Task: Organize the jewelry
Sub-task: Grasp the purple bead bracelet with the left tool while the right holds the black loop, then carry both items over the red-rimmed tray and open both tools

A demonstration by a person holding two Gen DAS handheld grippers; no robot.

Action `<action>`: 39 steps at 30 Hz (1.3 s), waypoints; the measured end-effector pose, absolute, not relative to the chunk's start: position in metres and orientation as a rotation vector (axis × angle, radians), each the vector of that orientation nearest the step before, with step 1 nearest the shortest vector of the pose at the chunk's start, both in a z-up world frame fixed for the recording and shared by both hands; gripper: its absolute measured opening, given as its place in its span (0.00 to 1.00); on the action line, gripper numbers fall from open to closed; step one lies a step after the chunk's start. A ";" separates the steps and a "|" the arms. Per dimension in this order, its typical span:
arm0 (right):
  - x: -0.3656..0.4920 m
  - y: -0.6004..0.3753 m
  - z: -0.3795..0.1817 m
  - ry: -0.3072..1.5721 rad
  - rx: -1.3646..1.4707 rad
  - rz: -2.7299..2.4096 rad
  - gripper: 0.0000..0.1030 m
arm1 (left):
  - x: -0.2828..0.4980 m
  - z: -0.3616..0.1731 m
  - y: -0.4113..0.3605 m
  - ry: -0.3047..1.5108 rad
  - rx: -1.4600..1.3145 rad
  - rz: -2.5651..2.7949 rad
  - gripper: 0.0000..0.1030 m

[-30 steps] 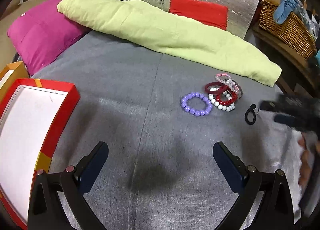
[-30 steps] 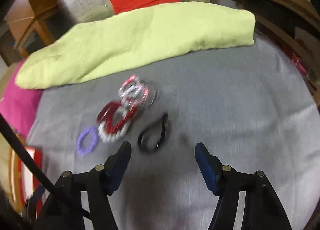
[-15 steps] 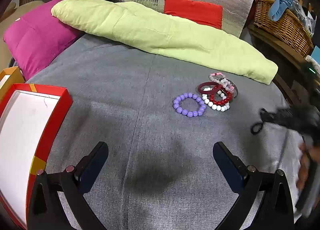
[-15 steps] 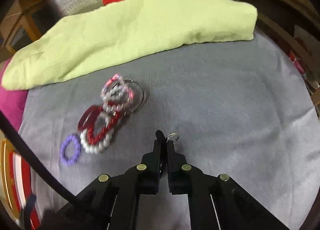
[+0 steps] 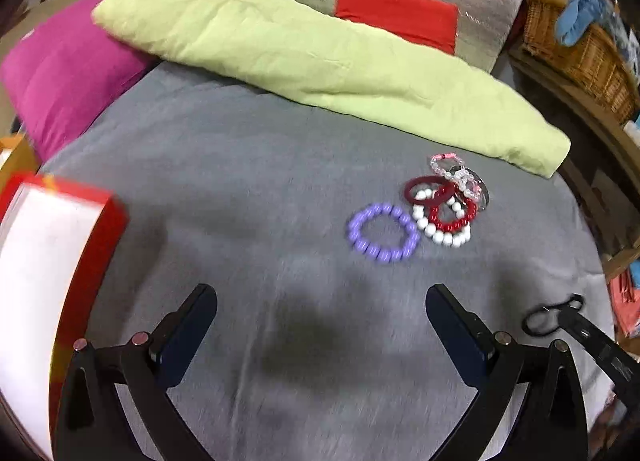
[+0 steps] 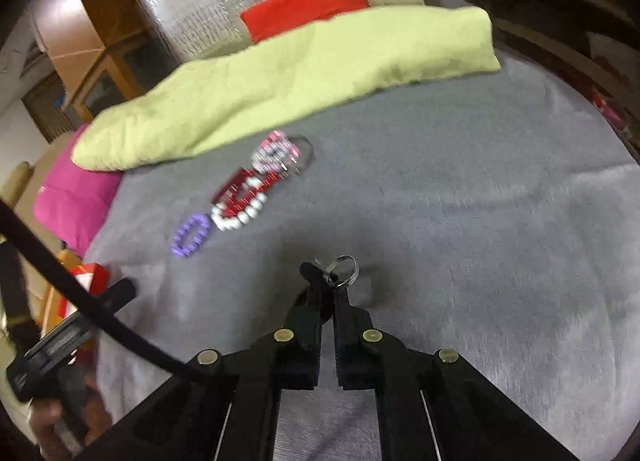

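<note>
Right claw (image 6: 326, 285) pinched on black cord bracelet (image 5: 548, 315), lifted off bed (image 5: 260, 181); red-rimmed box (image 5: 80, 261) lies far left, beside spread, empty left claw (image 5: 320, 317); carry leftward.

— What lies ahead of the left gripper (image 5: 320, 325)?
— Its jaws spread wide above the grey cloth (image 5: 240, 189). A purple bead bracelet (image 5: 383, 232) lies just beside a heap of red and white bracelets (image 5: 446, 207).
— And at the edges?
— A red-rimmed box (image 5: 96, 245) left; far right, the right gripper (image 5: 568, 319) pinching a black cord loop (image 5: 550, 315).
</note>
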State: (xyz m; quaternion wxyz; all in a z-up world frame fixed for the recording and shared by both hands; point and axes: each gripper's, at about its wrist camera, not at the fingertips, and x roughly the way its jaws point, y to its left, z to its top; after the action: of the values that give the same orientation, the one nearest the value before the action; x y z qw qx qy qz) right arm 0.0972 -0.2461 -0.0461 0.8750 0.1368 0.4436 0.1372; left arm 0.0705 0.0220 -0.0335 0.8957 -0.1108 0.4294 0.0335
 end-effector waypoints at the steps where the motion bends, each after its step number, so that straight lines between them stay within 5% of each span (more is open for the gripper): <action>1: 0.096 -0.248 -0.043 0.914 0.293 0.294 0.05 | 0.084 -0.034 0.016 0.907 -0.207 0.073 0.95; 5: 0.097 -0.254 -0.042 0.915 0.338 0.311 0.05 | 0.119 -0.040 0.000 0.968 -0.155 0.070 0.70; 10: 0.101 -0.250 -0.045 0.918 0.346 0.331 0.05 | 0.142 -0.054 -0.004 1.046 -0.134 0.087 0.08; 27: 0.077 -0.225 -0.039 0.893 0.218 0.340 0.05 | -0.018 0.028 0.080 0.816 -0.229 0.071 0.09; 39: 0.025 -0.071 0.032 0.909 0.018 0.685 0.05 | -0.093 0.047 0.208 0.732 -0.305 0.246 0.09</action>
State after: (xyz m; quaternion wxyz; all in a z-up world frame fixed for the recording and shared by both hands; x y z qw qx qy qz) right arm 0.0247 -0.0706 0.0325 0.8424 0.0086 0.4302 0.3245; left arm -0.0935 0.2083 0.0472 0.9151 -0.1480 0.3556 0.1193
